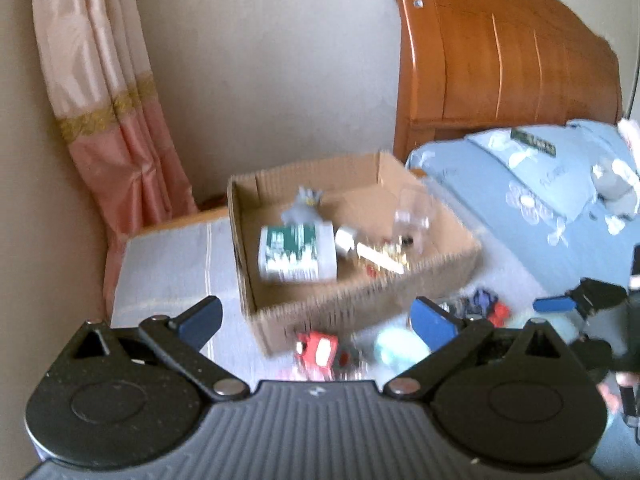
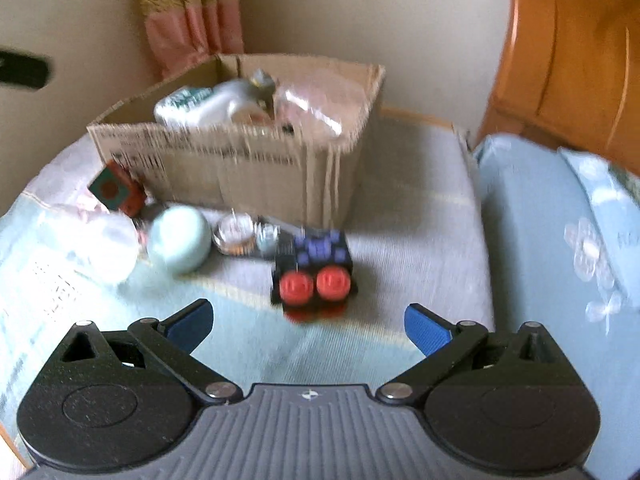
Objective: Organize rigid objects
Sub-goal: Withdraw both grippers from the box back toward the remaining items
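Between picks: sorting well along, box already part filled, several pieces left on the bed.

Far left on the bed, near its left edge: clear crinkly plastic wrap, soft-looking and too blurred to make out. Behind it, hard against the box's left front corner, a small cube, green face with a red dot, rust-red sides. Next right, a pale mint ball, smooth and matte, likely to roll. Then a round watch-like disc, glassy with a metal rim, lying flat just beside the ball.

Centre, towards the head of the bed: corrugated cardboard box, open-topped, walls ribbed. Inside (seen from the left wrist): a green-and-white carton, a grey toy figure, a clear cup, small gold bits.

In front of the box, apart from it: blocky black toy, purple tiles on top, two red round studs facing forward, hard plastic, square-edged.

Left gripper spread wide, opening a touch more, nothing between the blue pads, aimed at the box's near wall. Right gripper released too, wide and bare, pointed down at the black toy just ahead.

Probable next move: right gripper forward and down, pads on the toy's flat sides, then lift into the box.

Right edge: blue flowered quilt, glossy wooden headboard.
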A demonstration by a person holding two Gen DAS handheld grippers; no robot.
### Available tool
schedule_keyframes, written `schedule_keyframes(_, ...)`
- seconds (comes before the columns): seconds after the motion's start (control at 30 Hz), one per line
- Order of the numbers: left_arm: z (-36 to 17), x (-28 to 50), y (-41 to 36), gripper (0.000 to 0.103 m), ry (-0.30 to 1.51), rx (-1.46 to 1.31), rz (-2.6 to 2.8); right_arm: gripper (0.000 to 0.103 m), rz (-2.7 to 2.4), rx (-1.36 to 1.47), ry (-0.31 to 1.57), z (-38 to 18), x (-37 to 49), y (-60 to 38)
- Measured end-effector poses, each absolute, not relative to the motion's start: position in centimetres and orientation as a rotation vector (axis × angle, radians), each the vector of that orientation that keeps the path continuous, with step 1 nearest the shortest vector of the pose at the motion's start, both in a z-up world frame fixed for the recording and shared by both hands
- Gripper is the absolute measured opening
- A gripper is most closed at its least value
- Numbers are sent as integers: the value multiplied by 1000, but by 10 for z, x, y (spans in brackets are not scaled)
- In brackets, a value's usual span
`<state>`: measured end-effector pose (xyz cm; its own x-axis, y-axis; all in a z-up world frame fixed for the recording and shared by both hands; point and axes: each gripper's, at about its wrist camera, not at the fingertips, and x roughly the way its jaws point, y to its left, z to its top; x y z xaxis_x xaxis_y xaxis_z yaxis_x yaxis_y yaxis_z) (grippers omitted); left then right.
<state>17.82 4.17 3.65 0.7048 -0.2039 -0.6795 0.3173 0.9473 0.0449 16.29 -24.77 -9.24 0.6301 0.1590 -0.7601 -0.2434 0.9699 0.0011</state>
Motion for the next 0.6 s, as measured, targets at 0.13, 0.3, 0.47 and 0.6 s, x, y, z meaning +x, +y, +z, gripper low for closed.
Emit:
schedule_keyframes(0.13, 23, 160, 41, 100, 781, 184, -260, 103, 204, -117, 895, -109, 160, -243)
schedule_keyframes(0.3, 4, 138, 42, 100, 810, 195, -218, 103, 214, -109, 857, -113, 154, -244)
schedule_keyframes(0.47, -22, 122, 42, 100, 808, 146, -256, 103, 221, -109, 828, -114, 149, -246)
schedule_keyframes(0.6, -49, 120, 35, 100, 816, 104, -256, 103, 222, -110, 818, -114, 147, -247)
